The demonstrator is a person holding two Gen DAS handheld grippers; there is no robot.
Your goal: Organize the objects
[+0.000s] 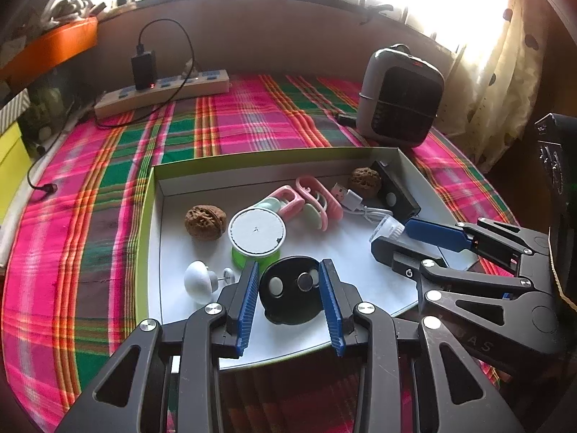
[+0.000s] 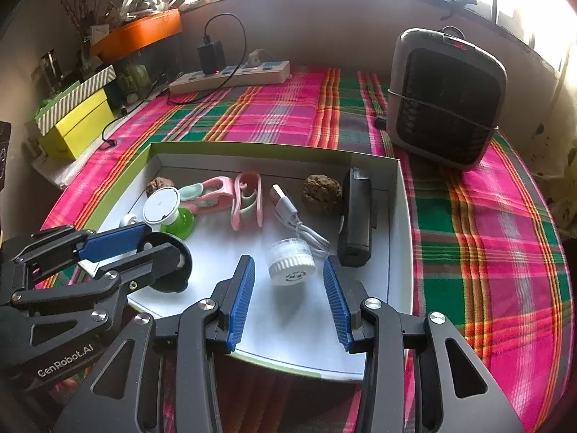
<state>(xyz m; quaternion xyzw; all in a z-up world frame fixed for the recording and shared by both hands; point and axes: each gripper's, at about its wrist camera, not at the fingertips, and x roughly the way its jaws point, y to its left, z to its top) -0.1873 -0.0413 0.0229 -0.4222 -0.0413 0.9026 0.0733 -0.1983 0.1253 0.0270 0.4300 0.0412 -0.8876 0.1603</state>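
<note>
Both grippers are hanging over the near edge of the shallow box (image 2: 400, 195). The left gripper (image 1: 288, 288) is standing released around a black disc (image 1: 288, 294), pads apart from it. The right gripper (image 2: 288, 281) is gaping loose beside a small clear bottle (image 2: 291, 261).

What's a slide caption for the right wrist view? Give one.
Open right gripper flanks a white cap in the tray.

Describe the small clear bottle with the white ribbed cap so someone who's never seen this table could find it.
On the plaid tablecloth sits a shallow green-edged box tray. Near its front, between the right gripper's open blue pads, lies the small bottle, beside the white USB cable. It alone is clear, with a white ribbed cap.
</note>
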